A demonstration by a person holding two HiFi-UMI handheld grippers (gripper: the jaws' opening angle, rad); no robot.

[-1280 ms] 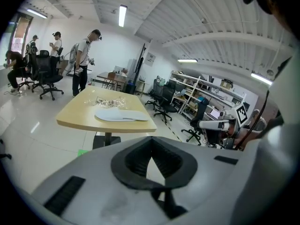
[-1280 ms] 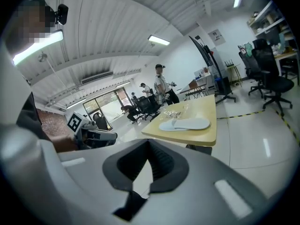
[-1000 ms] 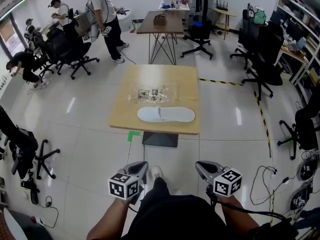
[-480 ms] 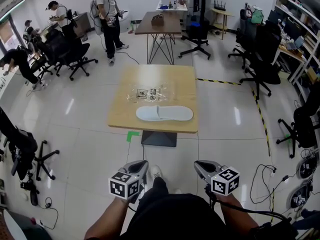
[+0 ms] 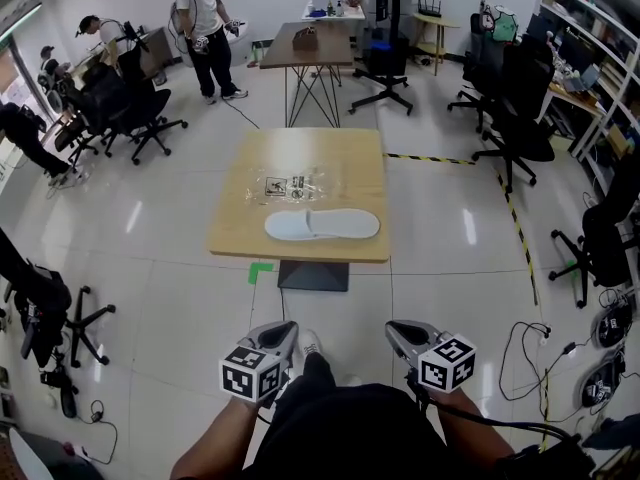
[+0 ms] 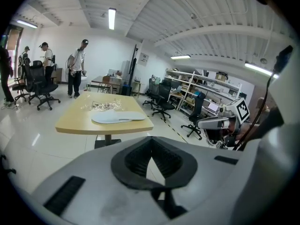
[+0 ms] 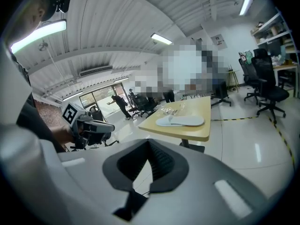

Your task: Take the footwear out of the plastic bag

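A pair of white slippers (image 5: 322,224) lies on the near half of a light wooden table (image 5: 240,238), outside the bag. Just behind them lies the clear plastic bag (image 5: 300,184), crumpled and flat, with a printed label. My left gripper (image 5: 283,331) and right gripper (image 5: 397,330) hang low in front of my body, well short of the table, both shut with nothing in them. The left gripper view shows the slippers (image 6: 118,117) and the bag (image 6: 103,105) beyond its closed jaws. From the right gripper view the slippers (image 7: 180,120) lie far ahead.
A second table (image 5: 312,46) stands behind the first. Office chairs (image 5: 515,118) line the right side, with more on the left (image 5: 125,98). A person (image 5: 207,23) stands at the back left. Yellow-black floor tape (image 5: 520,238) runs on the right; cables (image 5: 545,343) lie near my right.
The view has shifted slightly, so the table sits a little further left and higher in frame. The standing person at the back has stepped away. Both grippers stay put and shut.
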